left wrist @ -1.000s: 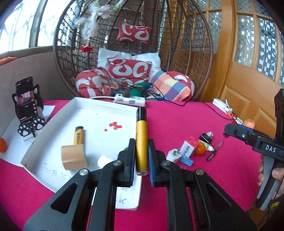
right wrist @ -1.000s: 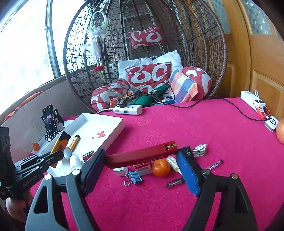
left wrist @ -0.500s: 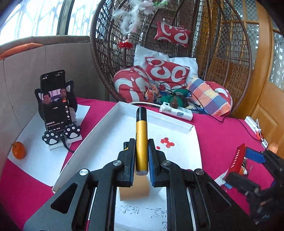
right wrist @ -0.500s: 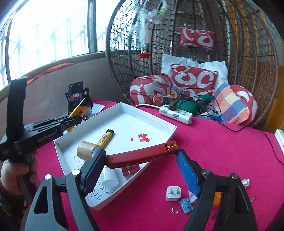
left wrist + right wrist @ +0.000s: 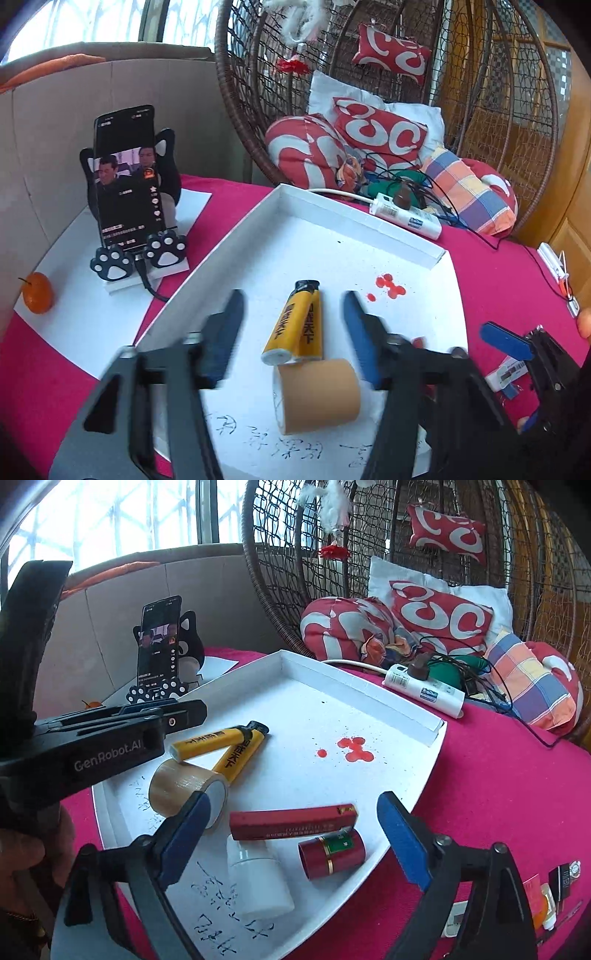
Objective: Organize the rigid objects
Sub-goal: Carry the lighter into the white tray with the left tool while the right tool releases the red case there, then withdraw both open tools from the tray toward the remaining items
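A white tray (image 5: 354, 218) (image 5: 369, 694) lies on the pink table. In it lie two yellow tubes (image 5: 297, 321) (image 5: 221, 746) side by side, a roll of tan tape (image 5: 317, 393) (image 5: 184, 790), a long red box (image 5: 291, 821), a small red can (image 5: 332, 853) and a white bottle (image 5: 258, 878). My left gripper (image 5: 291, 332) is open and empty above the yellow tubes. My right gripper (image 5: 295, 843) is open and empty, just over the red box. The left gripper (image 5: 110, 734) also shows at the left of the right wrist view.
A phone on a cat-paw stand (image 5: 129, 192) and a small orange (image 5: 37, 291) sit left of the tray. A white power strip (image 5: 406, 218) with cables lies behind it. Small items (image 5: 546, 890) lie on the cloth at the right. A wicker chair with cushions stands behind.
My left gripper opened and let the yellow tube down into the tray beside the other one. My right gripper opened and let the red box down into the tray.
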### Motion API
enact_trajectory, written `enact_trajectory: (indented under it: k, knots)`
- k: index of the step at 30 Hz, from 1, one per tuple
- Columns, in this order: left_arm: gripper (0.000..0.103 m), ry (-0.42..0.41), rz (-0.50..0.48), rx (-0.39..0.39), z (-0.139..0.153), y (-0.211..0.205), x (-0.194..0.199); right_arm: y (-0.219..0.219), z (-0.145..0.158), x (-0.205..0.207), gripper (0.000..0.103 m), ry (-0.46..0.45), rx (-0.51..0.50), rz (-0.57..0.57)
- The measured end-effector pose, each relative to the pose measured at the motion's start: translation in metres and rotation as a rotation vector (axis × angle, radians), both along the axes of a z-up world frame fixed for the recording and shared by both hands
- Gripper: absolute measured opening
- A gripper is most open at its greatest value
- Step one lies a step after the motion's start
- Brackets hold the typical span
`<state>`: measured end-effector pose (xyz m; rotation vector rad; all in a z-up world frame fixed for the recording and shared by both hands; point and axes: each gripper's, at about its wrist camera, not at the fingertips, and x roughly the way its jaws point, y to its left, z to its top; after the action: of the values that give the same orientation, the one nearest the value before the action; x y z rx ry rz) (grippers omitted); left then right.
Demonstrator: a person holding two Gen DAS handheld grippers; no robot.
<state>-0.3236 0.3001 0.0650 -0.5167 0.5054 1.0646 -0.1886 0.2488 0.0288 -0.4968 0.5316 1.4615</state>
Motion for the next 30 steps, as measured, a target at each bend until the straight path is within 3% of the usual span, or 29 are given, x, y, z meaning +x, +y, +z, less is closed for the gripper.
enact_trajectory:
  k: [2, 3, 10, 18, 22, 30]
  knots:
    - [0.102, -0.012, 0.038, 0.022, 0.004, -0.003, -0.006, -0.008, 0.002, -0.001, 0.103, -0.014, 0.030, -0.004]
    - [0.103, -0.016, 0.054, 0.027, 0.006, -0.006, -0.008, -0.013, 0.004, -0.001, 0.103, -0.023, 0.043, -0.014]
    - [0.103, -0.117, 0.058, 0.061, 0.020, -0.037, -0.019, -0.047, 0.020, 0.005, 0.103, -0.003, 0.113, -0.052]
    - [0.103, -0.102, -0.045, 0.084, 0.034, -0.063, 0.011, -0.076, 0.032, 0.027, 0.103, 0.046, 0.166, -0.110]
    - [0.103, -0.091, -0.124, 0.069, 0.031, -0.079, 0.033, -0.093, 0.033, 0.060, 0.103, 0.071, 0.187, -0.185]
    - [0.103, -0.004, -0.336, 0.022, 0.011, -0.110, 0.094, -0.147, 0.016, 0.165, 0.103, 0.127, 0.166, -0.445]
